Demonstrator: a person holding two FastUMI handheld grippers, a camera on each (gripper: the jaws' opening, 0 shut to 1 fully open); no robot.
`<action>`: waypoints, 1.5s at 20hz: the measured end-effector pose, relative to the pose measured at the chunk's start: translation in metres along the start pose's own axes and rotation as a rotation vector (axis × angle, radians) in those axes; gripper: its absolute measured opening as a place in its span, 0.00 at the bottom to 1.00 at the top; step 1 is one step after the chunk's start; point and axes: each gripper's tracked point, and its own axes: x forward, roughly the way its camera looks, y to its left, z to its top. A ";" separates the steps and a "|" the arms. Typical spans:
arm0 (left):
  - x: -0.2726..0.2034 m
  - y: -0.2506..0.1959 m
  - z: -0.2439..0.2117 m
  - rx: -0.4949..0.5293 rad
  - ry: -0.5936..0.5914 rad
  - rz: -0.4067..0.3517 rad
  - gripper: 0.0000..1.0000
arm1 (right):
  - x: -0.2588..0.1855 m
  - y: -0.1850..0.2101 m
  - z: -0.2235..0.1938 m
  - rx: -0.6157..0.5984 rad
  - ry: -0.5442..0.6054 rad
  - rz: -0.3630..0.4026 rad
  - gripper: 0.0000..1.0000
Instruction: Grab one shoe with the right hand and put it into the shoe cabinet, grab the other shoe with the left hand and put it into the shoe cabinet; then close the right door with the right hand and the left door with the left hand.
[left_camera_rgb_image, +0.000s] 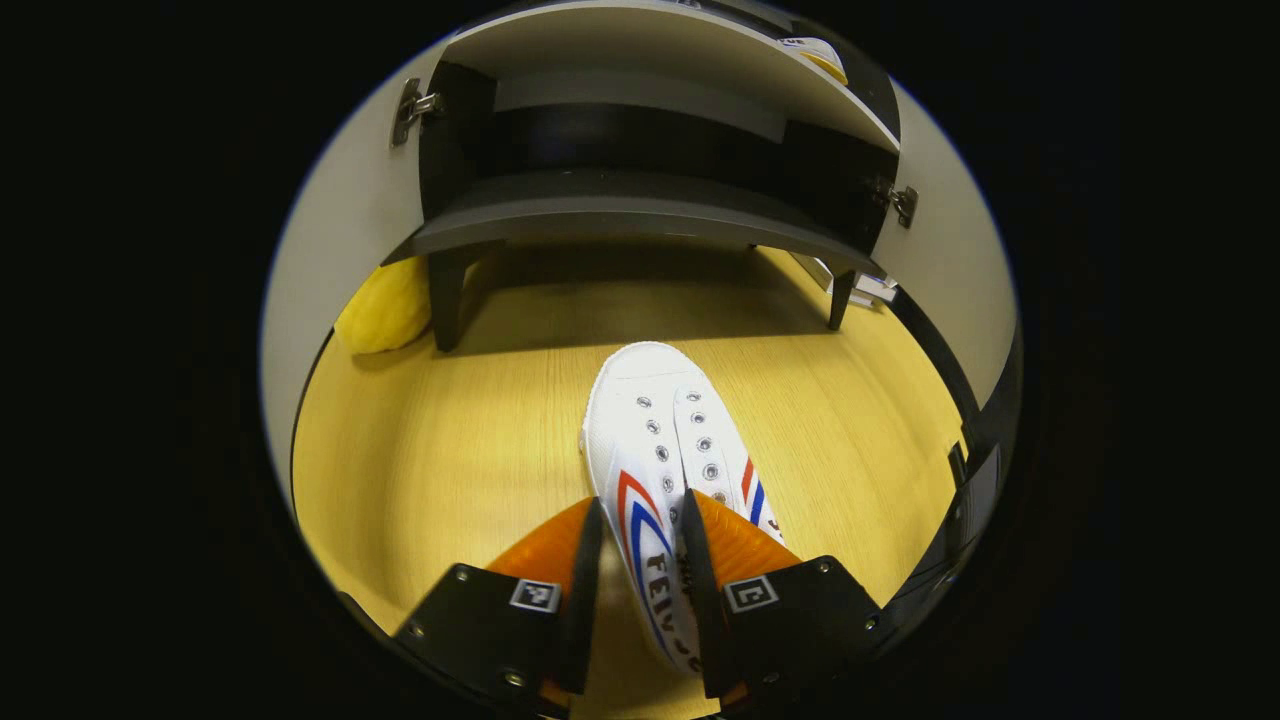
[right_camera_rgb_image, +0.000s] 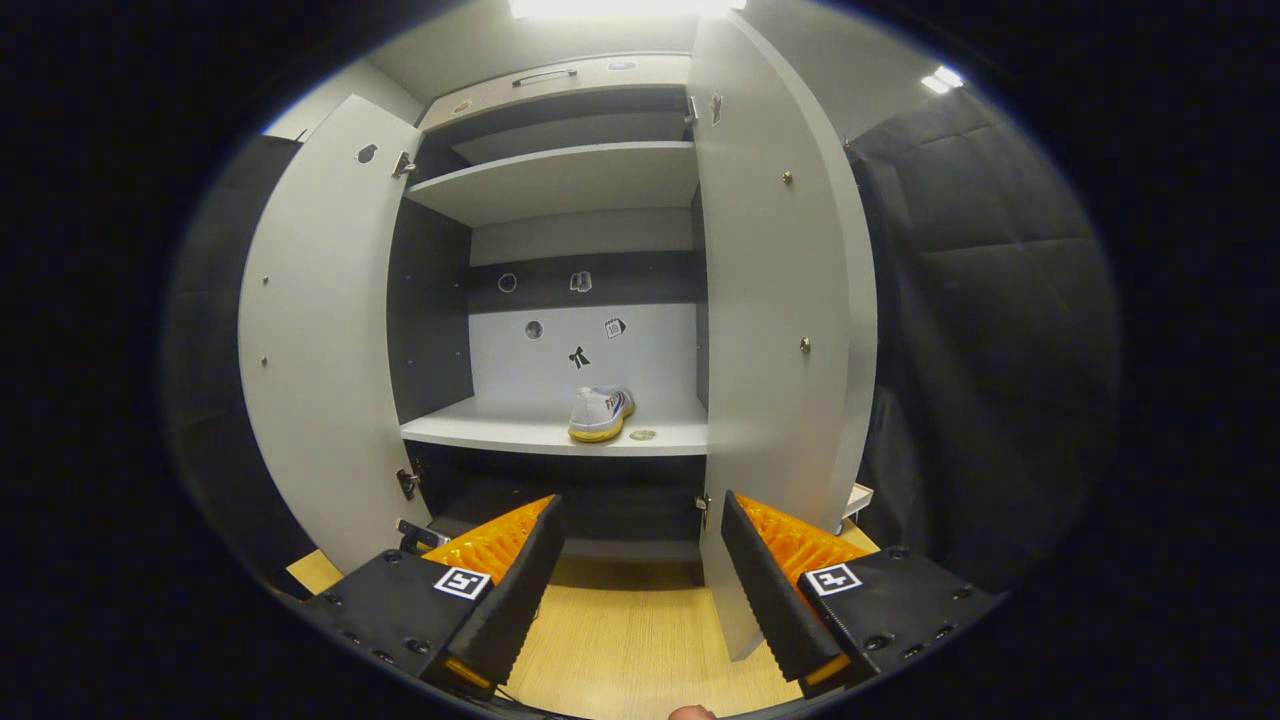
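A white shoe (left_camera_rgb_image: 655, 450) with red and blue stripes lies on the wooden floor (left_camera_rgb_image: 450, 450) in the left gripper view, its toe pointing toward the shoe cabinet (left_camera_rgb_image: 620, 200). The left claw (left_camera_rgb_image: 640, 560) is closed down around the shoe's rear part, one finger on each side of its upper, both pressing on it. Beyond the toe, the cabinet stands on dark legs, its two pale doors swung wide to either side. A yellow object (left_camera_rgb_image: 385, 305) sits on the floor beside the cabinet's left leg.

In the right gripper view, the other shoe (right_camera_rgb_image: 600, 412) rests on the cabinet's middle shelf (right_camera_rgb_image: 550, 432), toward its right side, heel facing outward, with a small round thing (right_camera_rgb_image: 642, 435) just beside it. The right claw (right_camera_rgb_image: 640, 570) hangs well apart from the shelf, fingers spread wide and holding nothing. The left door (right_camera_rgb_image: 320, 340) and right door (right_camera_rgb_image: 780, 300) both stand open.
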 end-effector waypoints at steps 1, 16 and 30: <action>0.003 0.000 0.002 0.013 -0.003 0.010 0.41 | -0.001 -0.001 0.000 0.000 -0.001 0.000 0.98; -0.016 0.008 0.038 -0.032 -0.117 0.017 0.00 | -0.009 0.003 0.005 -0.010 -0.015 0.038 0.98; -0.085 0.016 0.099 -0.027 -0.415 -0.048 0.00 | -0.014 -0.006 0.016 -0.015 -0.046 0.033 0.98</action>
